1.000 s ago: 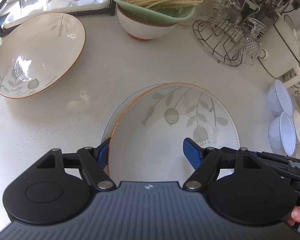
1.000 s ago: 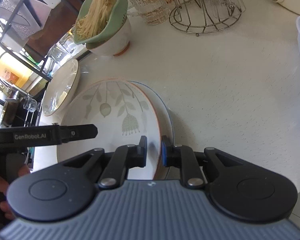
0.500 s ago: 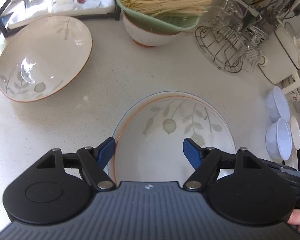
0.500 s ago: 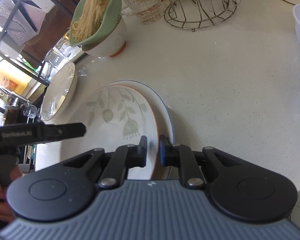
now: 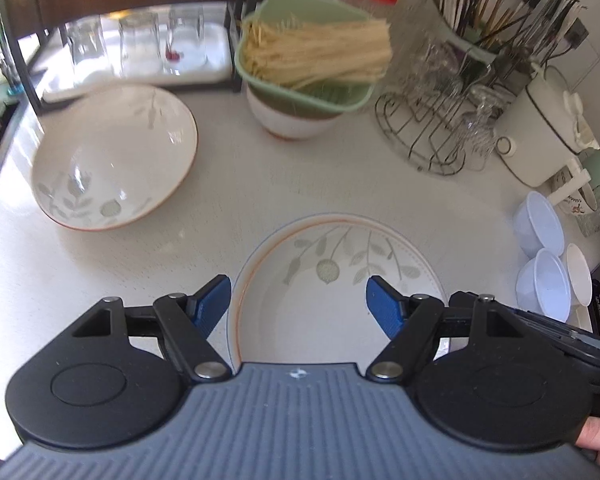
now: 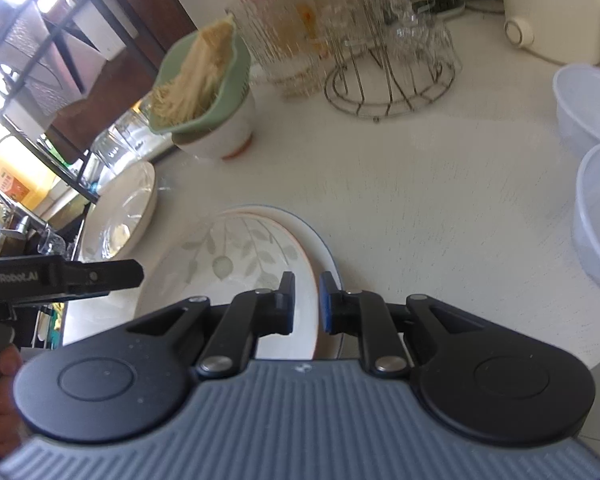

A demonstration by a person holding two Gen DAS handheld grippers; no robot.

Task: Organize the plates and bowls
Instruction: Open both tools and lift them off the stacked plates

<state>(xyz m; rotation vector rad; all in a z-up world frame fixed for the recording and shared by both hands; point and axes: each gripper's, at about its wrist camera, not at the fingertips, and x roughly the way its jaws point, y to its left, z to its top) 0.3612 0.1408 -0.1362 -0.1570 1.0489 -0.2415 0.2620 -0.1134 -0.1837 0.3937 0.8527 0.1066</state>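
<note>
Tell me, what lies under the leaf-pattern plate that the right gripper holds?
Under the leaf-pattern plate a blue-rimmed plate shows only as a rim crescent; the rest of it is covered.

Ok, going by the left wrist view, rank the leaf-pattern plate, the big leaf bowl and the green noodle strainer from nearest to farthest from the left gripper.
1. Leaf-pattern plate: directly ahead, between and under the open fingers of the left gripper.
2. Big leaf bowl: ahead and off to the left on the counter.
3. Green noodle strainer: farthest, at the back, sitting on a white bowl.
</note>
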